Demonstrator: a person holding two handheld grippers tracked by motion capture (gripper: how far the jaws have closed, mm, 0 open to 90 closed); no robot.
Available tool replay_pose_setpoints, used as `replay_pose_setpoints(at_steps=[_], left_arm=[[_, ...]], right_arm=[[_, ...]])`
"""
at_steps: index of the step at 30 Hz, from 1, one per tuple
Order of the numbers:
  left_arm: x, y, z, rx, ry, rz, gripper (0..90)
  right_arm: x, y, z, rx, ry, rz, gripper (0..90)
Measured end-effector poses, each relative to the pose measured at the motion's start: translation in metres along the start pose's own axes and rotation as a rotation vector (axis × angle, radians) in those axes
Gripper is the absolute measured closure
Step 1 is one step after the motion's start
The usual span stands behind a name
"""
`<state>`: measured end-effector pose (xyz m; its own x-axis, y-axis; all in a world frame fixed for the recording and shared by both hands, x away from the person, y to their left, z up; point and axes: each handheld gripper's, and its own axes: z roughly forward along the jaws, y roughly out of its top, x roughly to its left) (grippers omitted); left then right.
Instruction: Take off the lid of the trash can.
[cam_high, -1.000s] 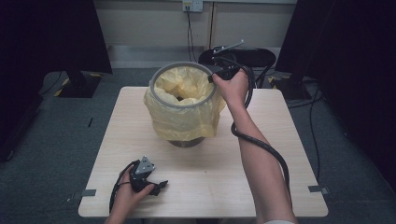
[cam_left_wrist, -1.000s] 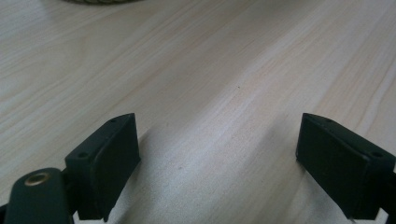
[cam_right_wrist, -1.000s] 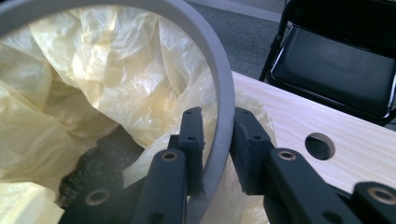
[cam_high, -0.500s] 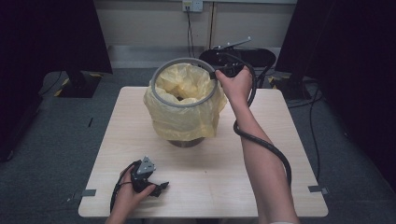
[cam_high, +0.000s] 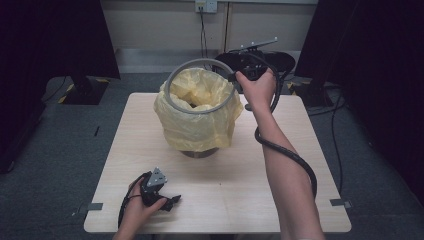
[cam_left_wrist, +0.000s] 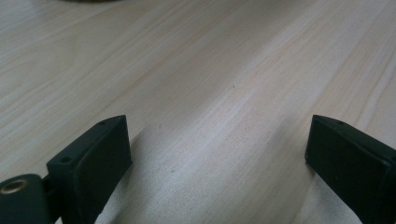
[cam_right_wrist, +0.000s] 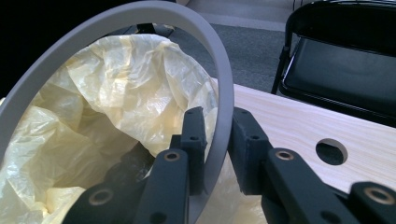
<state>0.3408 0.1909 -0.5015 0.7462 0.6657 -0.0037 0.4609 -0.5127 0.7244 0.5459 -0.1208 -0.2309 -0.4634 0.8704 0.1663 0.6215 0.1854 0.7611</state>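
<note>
One grey ring (cam_high: 200, 86) sits in the upper centre of the high view, lifted above one bin lined with one yellow bag (cam_high: 197, 117). My right gripper (cam_right_wrist: 215, 135) is clamped on the ring's rim. My left gripper (cam_left_wrist: 219, 154) rests at lower left on the table (cam_high: 240, 200), jaws just opened wide around nothing. The bag hides the bin's body; only its base peeks out.

Matt grey plastic ring (cam_high: 200, 86); crinkled glossy yellow plastic bag (cam_high: 197, 122); pale wood-grain table (cam_high: 240, 190).

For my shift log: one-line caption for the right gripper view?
Right gripper clamped on the grey ring, lifted above the yellow bag lining the bin.
</note>
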Motion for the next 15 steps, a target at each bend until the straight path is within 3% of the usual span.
replay_pose_setpoints(at_steps=[8, 15], left_arm=[[0.0, 0.0, 0.0, 0.0, 0.0, 0.0, 6.1], [0.0, 0.0, 0.0, 0.0, 0.0, 0.0, 6.1]], right_arm=[[-0.001, 0.006, -0.007, -0.03, 0.072, 0.081, 82.0], [-0.002, 0.011, -0.011, -0.034, 0.108, 0.117, 83.6]])
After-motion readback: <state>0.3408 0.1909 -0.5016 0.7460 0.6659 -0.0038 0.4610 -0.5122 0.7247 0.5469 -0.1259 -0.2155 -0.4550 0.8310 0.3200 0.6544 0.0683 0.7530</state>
